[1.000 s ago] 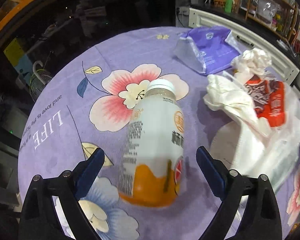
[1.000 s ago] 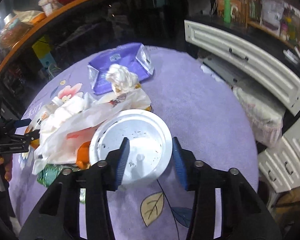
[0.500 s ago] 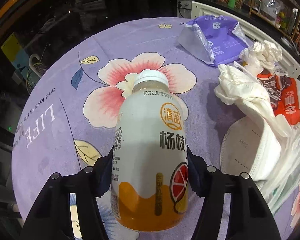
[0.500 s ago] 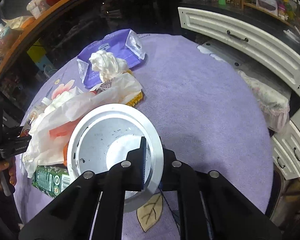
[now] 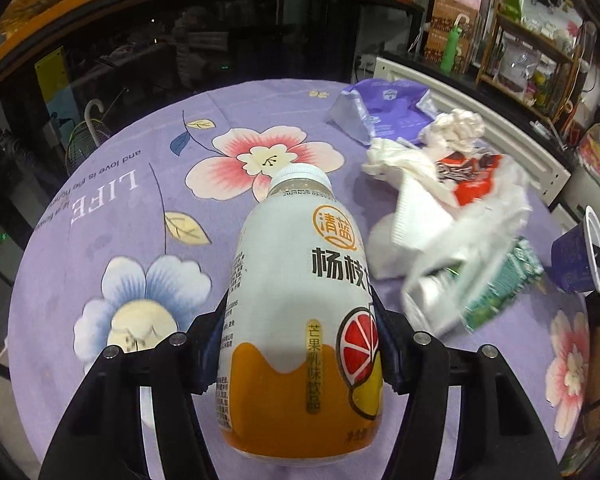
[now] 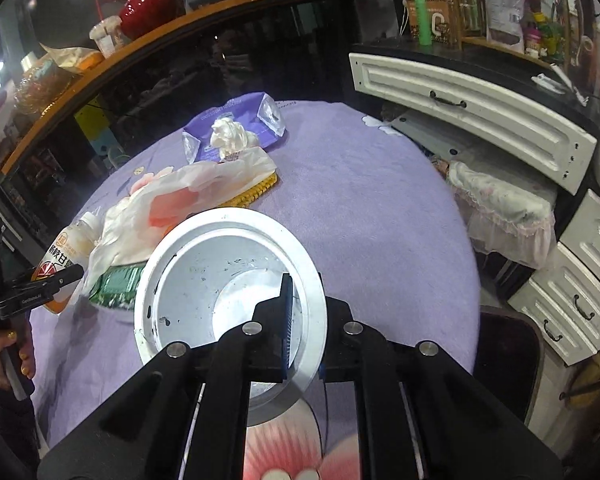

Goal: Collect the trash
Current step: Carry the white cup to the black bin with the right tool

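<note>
**Q:** Where is the trash, and which tongs have what?

**A:** The left tongs (image 5: 300,332) are pinching a drink bottle (image 5: 300,300), one finger pressed on each flank of its lower body. The bottle's long axis runs straight forward from the tongs, white cap pointing away, orange base nearest the camera. It appears to be clear of the purple flowered desk (image 5: 140,208), though its underside is hidden.

**Q:** And the right side?

**A:** The right tongs (image 6: 302,320) are pinching the rim of a white cup (image 6: 228,280), one finger inside the wall and one outside. The cup's open mouth tilts toward the camera, and its base looks to be off the desk.

**Q:** What lies between the two?

**A:** A loose heap: a white plastic bag (image 5: 472,240) holding a green wrapper (image 5: 500,288), a crumpled tissue (image 5: 456,126) and, beyond, a purple pouch (image 5: 384,108). From the bottle the heap lies to the right, well apart from the tongs; from the cup it lies to the left, just beside the rim.

**Q:** So which hand is nearer the bag?

**A:** The right one, I judge, but both are full. The bottle would have to swing rightward to reach the bag.
</note>
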Tool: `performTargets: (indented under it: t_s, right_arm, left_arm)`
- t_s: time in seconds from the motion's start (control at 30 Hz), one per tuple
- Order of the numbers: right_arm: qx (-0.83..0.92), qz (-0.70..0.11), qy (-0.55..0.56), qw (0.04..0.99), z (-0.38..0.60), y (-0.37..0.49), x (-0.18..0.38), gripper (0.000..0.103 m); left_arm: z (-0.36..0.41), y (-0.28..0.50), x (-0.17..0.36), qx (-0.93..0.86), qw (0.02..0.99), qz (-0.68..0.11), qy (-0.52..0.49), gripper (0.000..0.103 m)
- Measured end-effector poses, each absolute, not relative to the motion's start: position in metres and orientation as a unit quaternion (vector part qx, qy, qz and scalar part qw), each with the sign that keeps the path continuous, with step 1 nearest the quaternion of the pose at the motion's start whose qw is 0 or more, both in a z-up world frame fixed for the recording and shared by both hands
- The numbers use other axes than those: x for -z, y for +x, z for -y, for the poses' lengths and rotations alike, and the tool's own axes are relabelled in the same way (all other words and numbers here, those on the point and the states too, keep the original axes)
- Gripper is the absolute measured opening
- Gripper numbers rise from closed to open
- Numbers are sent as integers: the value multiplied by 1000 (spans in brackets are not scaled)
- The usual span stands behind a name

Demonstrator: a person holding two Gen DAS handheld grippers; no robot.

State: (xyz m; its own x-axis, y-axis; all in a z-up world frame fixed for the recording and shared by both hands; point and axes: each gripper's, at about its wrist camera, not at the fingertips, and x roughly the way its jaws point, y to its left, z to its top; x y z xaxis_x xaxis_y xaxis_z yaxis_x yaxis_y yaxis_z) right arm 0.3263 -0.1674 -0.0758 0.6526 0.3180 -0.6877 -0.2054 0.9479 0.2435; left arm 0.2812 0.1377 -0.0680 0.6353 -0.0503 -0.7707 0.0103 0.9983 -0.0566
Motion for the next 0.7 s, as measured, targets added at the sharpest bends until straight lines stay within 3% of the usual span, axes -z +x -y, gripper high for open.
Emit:
performTargets:
  t_s: [0.23, 0.7]
  right_arm:
    - [-142, -350, 68, 923, 191, 262, 65, 10]
    - [-105, -327, 105, 933, 260, 168, 82, 10]
  left_arm:
    - [-108, 236, 51, 46, 918, -390, -47, 60]
    - [9, 170, 24, 152, 935, -320, 3, 61]
